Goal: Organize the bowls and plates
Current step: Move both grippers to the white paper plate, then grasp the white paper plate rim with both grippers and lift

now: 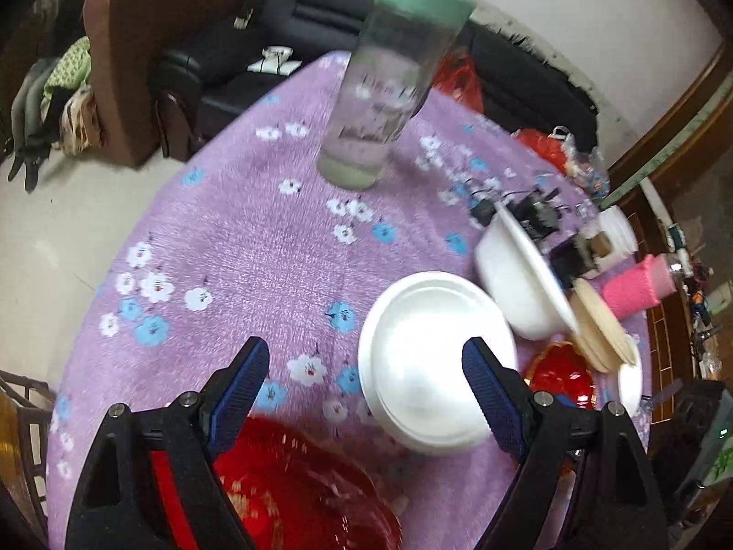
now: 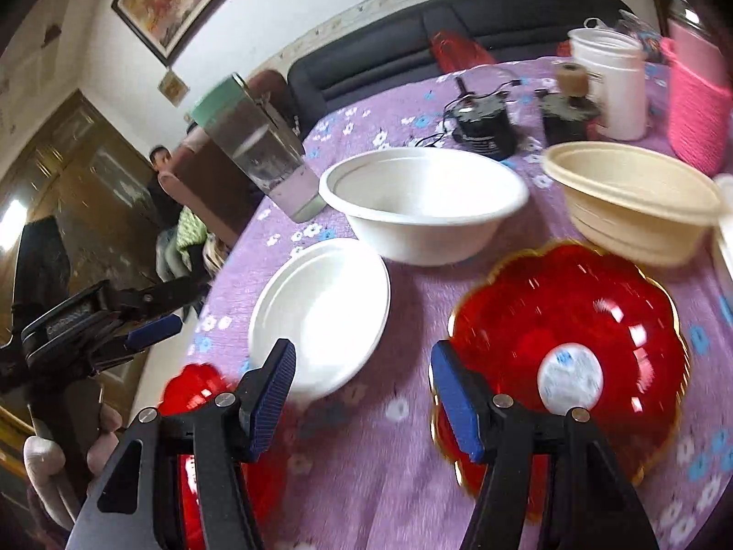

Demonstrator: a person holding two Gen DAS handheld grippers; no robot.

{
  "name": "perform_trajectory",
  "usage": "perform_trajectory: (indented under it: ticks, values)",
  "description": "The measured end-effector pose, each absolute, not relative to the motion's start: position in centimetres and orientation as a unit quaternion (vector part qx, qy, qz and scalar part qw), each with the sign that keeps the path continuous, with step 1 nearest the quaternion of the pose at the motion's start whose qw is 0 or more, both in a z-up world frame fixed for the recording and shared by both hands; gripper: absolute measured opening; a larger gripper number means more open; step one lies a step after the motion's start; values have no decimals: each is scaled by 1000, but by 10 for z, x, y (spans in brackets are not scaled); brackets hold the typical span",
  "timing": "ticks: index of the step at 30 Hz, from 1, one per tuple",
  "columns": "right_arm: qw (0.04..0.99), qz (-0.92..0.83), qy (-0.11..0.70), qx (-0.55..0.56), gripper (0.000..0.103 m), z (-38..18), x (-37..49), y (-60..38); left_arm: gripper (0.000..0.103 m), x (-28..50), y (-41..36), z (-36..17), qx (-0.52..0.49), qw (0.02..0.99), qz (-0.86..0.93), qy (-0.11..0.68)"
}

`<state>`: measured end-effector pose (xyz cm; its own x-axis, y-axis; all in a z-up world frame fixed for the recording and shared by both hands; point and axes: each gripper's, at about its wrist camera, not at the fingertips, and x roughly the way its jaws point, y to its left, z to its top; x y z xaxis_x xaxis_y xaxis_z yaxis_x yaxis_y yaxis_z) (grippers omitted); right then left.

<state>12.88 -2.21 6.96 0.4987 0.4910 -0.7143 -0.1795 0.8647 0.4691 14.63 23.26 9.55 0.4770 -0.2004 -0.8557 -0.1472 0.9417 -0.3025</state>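
Observation:
On the purple flowered tablecloth [image 1: 238, 256] lie a white plate [image 1: 430, 357] [image 2: 320, 316], a white bowl [image 1: 522, 284] [image 2: 421, 201], a beige bowl [image 1: 600, 325] [image 2: 637, 201] and two red scalloped plates, one far [image 1: 561, 373] [image 2: 568, 353], one near [image 1: 293, 490] [image 2: 192, 394]. My left gripper [image 1: 366, 366] is open and empty above the near red plate, beside the white plate. My right gripper [image 2: 362, 376] is open and empty between the white plate and the far red plate. The left gripper also shows in the right wrist view [image 2: 151, 327].
A tall clear jar with a green lid [image 1: 389, 87] [image 2: 261, 156] stands mid-table. A white container [image 2: 614, 87], a pink knitted holder [image 2: 696, 105] and dark small devices [image 2: 481, 123] stand at the far side. A sofa [image 1: 320, 13] lies beyond the table edge.

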Motion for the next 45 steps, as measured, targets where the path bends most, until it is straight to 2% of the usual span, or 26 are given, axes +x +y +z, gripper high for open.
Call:
perform_trajectory:
  ticks: [15, 18, 20, 21, 23, 24, 25, 26, 29, 45]
  values:
    - [839, 172, 504, 111, 66, 34, 184, 11, 84, 195, 220, 40, -157, 806, -19, 570]
    - [838, 172, 507, 108, 65, 30, 184, 12, 72, 199, 213, 33, -148, 798, -30, 583]
    - [835, 173, 510, 110, 58, 27, 184, 12, 53, 199, 208, 29, -141, 791, -40, 594]
    - [834, 173, 512, 112, 55, 27, 183, 13, 47, 199, 205, 28, -137, 789, -41, 598]
    - [829, 178, 516, 120, 42, 24, 183, 12, 32, 199, 202, 29, -127, 792, -39, 595]
    - [827, 180, 518, 124, 38, 24, 183, 12, 28, 199, 200, 30, -129, 792, -45, 595]
    - [826, 183, 519, 126, 29, 24, 182, 13, 26, 199, 199, 31, -129, 792, -45, 595]
    - [824, 185, 519, 129, 24, 24, 181, 13, 26, 197, 198, 34, -127, 795, -42, 592]
    - [832, 179, 509, 129, 19, 32, 177, 12, 26, 195, 198, 39, -127, 798, -42, 588]
    - [855, 220, 453, 123, 18, 102, 108, 21, 27, 109, 208, 124, -109, 856, -43, 503]
